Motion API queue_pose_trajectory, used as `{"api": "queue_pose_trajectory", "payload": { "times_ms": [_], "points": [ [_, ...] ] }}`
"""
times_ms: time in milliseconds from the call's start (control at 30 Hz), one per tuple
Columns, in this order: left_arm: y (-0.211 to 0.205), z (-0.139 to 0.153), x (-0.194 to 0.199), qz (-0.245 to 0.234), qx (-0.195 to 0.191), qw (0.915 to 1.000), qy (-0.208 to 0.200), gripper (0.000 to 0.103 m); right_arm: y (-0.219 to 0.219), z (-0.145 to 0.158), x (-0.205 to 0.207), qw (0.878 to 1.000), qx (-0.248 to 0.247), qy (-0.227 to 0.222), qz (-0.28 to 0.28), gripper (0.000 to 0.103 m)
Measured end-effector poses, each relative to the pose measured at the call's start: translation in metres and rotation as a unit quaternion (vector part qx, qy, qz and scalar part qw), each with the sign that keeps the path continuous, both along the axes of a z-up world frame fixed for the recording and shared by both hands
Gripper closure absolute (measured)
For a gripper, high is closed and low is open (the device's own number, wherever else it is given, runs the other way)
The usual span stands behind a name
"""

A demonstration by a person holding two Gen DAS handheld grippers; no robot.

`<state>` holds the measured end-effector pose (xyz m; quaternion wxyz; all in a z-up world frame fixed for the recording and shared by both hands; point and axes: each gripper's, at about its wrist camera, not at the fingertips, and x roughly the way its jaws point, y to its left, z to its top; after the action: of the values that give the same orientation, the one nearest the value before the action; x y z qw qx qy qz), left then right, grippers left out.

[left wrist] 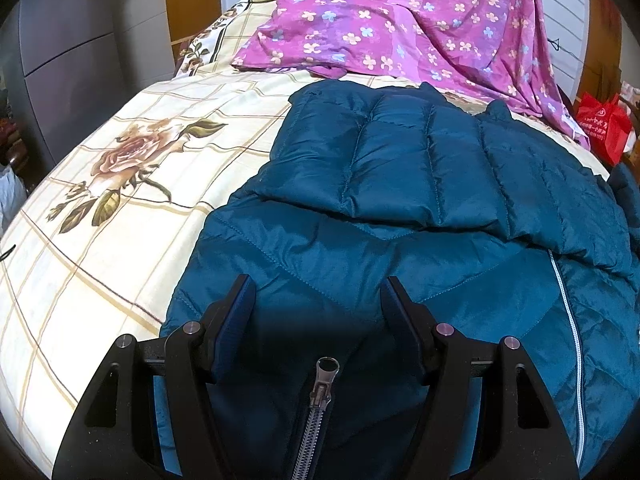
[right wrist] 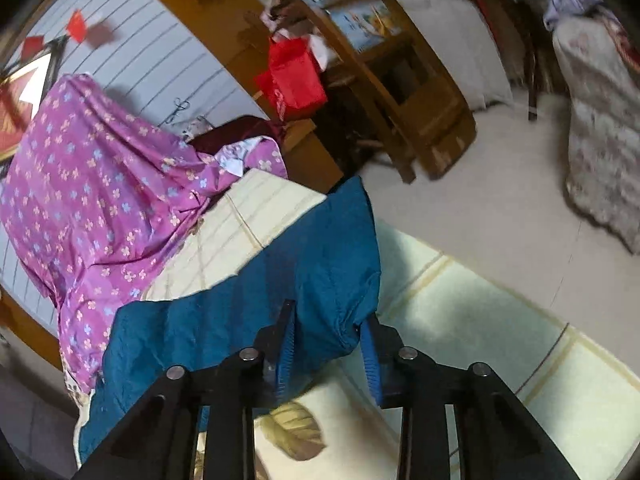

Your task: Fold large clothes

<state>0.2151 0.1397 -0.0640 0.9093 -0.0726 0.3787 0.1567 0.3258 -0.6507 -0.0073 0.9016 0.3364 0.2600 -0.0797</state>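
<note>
1. The left gripper (left wrist: 318,300) sits low over the teal quilted puffer jacket (left wrist: 400,184), its jaws standing apart with the cloth lying under the gap; I cannot tell whether the pads press it. A grey metal zip pull (left wrist: 326,376) lies at 6 o'clock between the finger bases.
2. The right gripper (right wrist: 330,334) has its blue pads closed on a bunched fold of the same jacket (right wrist: 280,288), with a sleeve-like flap rising toward 12 o'clock.
3. The jacket lies on a cream checked bedsheet printed with roses (left wrist: 120,184), which spreads out to 9 o'clock of the left gripper.
4. A white zip strip (left wrist: 570,320) runs down the jacket at 3 o'clock.
5. Beyond the jacket, at 12 o'clock, a purple flowered quilt (left wrist: 400,20) is heaped on the bed, touching the jacket's far edge.
6. Farther off at 2 o'clock stands a red shopping bag (left wrist: 604,124); in the right wrist view it (right wrist: 294,76) sits beside brown wooden furniture (right wrist: 400,92) on a pale floor.
</note>
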Motion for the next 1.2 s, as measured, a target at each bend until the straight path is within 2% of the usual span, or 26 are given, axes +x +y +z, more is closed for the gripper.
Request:
{"api": "queue_pose_trajectory", "payload": {
  "times_ms": [100,200,333,500,600,700,767,833,900,933,1000,1100,1200],
  "points": [
    [0.000,0.000,0.000,0.003,0.002,1.0000,0.000,0.037,0.018,0.024,-0.005,1.000,-0.028,-0.009,0.006,0.076],
    [0.000,-0.001,0.000,0.007,0.001,1.0000,0.000,0.037,0.055,0.054,-0.009,0.997,-0.056,-0.027,0.038,0.076],
    [0.001,-0.001,0.000,0.011,-0.002,0.9999,-0.001,0.037,0.139,0.097,-0.013,0.987,-0.077,-0.069,0.121,0.085],
    [0.003,-0.001,-0.001,0.014,-0.007,0.9999,-0.003,0.037,0.256,0.137,-0.018,0.966,-0.081,-0.122,0.215,0.085],
    [0.006,-0.001,-0.003,0.015,-0.018,0.9997,-0.006,0.037,0.318,0.139,-0.016,0.953,-0.089,-0.123,0.262,0.085],
    [0.010,-0.002,-0.004,0.017,-0.031,0.9993,-0.009,0.037,0.352,0.116,-0.010,0.957,-0.107,-0.075,0.258,0.085],
    [0.010,-0.001,-0.005,0.016,-0.035,0.9992,-0.011,0.037,0.354,0.095,-0.005,0.963,-0.135,-0.023,0.234,0.081],
    [0.010,-0.001,-0.005,0.017,-0.033,0.9993,-0.010,0.037,0.340,0.074,-0.001,0.961,-0.180,0.023,0.209,0.057],
    [0.009,-0.001,-0.005,0.017,-0.029,0.9994,-0.009,0.037,0.319,0.059,-0.001,0.954,-0.239,0.045,0.177,0.051],
    [0.009,-0.001,-0.005,0.018,-0.028,0.9994,-0.009,0.037,0.301,0.050,-0.002,0.952,-0.258,0.053,0.158,0.045],
    [0.009,-0.001,-0.005,0.019,-0.029,0.9994,-0.010,0.037,0.271,0.041,0.003,0.952,-0.267,0.065,0.133,0.035],
    [0.008,-0.001,-0.005,0.021,-0.028,0.9993,-0.010,0.037,0.232,0.029,0.006,0.953,-0.269,0.073,0.117,0.035],
    [0.008,-0.001,-0.004,0.021,-0.028,0.9994,-0.009,0.037,0.213,0.020,0.027,0.945,-0.292,0.096,0.108,0.035]
  ]
}}
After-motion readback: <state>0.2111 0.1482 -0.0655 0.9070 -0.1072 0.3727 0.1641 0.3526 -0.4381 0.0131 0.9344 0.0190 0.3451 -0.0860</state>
